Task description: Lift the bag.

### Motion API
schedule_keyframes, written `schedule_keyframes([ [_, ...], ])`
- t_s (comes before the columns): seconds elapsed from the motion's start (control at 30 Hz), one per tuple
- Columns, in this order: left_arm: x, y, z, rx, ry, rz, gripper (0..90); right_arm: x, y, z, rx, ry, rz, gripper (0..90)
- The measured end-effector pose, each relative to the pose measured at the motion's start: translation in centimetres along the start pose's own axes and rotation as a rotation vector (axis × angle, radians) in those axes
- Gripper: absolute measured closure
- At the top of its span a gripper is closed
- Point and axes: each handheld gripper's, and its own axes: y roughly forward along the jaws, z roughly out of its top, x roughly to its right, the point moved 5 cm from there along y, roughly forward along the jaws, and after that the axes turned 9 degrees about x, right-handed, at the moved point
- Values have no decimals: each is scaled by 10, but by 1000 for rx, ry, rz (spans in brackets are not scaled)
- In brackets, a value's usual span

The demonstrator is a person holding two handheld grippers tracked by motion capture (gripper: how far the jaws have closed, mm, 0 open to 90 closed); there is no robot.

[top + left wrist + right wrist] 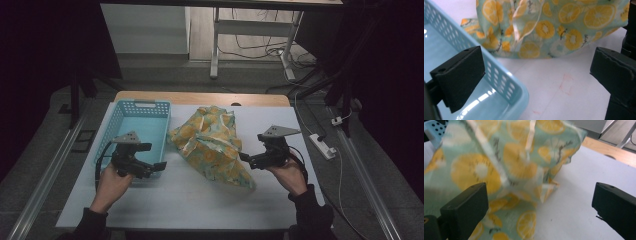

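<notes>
Lying crumpled, citrus-print cloth – perforated plastic basket beside, both jaws wide, empty.

A crumpled mint-green cloth printed with yellow citrus slices lies heaped mid-table, toward the far edge, with pale trim strips across it.

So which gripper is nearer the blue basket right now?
Left. The left gripper hangs at the blue basket's near corner, jaws open. The right gripper sits across the fruit-print cloth, at its far edge.
</notes>
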Motion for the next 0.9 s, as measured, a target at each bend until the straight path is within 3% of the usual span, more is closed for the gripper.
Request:
schedule_keyframes([
  [0.13, 6, -8, -12, 7, -11, 13, 0, -3, -6, -13, 1, 22, -4, 5],
  [0.43, 19, -28, -43, 6, -25, 63, 0, -8, -25, -36, 9, 21, -41, 0],
  [0.63, 25, -46, -64, 8, -32, 127, 0, -14, -37, -54, -1, 27, -63, 0],
  [0.9, 23, -62, -90, 7, -70, 175, 0, -14, -48, -83, -63, 30, -116, 0],
])
